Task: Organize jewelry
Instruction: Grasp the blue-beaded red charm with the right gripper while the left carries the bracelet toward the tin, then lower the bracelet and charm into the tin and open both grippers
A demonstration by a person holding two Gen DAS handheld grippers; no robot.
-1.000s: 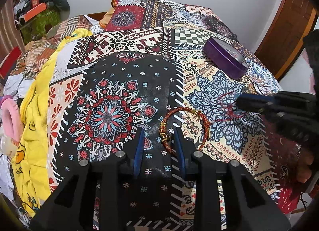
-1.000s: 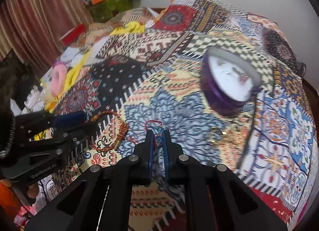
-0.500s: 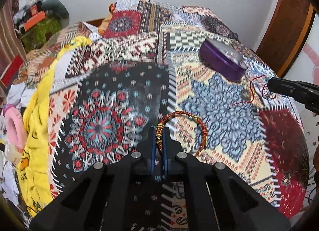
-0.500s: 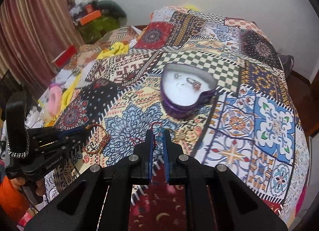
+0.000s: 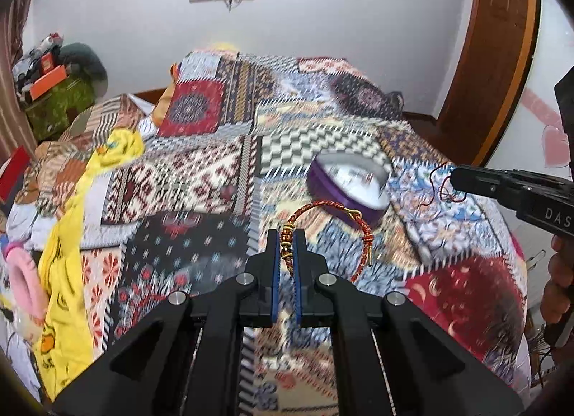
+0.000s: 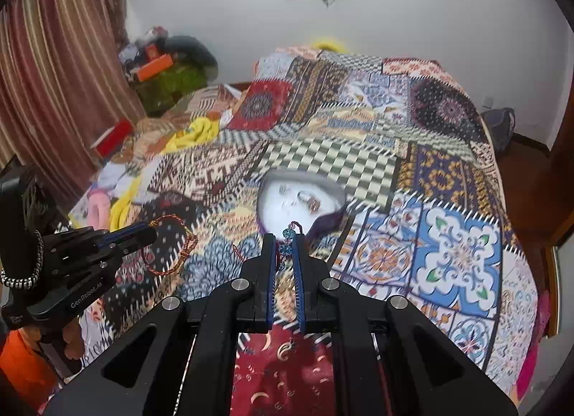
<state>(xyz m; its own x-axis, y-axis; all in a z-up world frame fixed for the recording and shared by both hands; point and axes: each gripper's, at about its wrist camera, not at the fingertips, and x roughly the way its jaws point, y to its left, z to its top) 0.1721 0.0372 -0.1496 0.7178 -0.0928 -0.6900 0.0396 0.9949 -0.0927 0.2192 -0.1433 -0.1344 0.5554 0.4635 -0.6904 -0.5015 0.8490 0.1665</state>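
Since 1 second ago I have lifted both pieces clear of the soft patchwork quilt [image 5: 201, 179], so both can go into the box. The purple heart-shaped box [image 6: 301, 197], white inside, sits ahead. My left gripper [image 5: 286, 236] is nearly closed, pinching the stiff red braided bangle [image 5: 362, 233] at its gold beads. My right gripper [image 6: 285, 240] clamps a limp red thread bracelet [image 6: 287, 234] with blue beads.

Between the blue pads [image 5: 275, 265] of the black left hand-held gripper [image 5: 286, 236] sits a red-and-gold braided bracelet [image 5: 332, 233], with a purple box [image 5: 346, 193] (white inside) beyond it on the patchwork bedspread [image 5: 201, 179] of checks, mandalas and florals.
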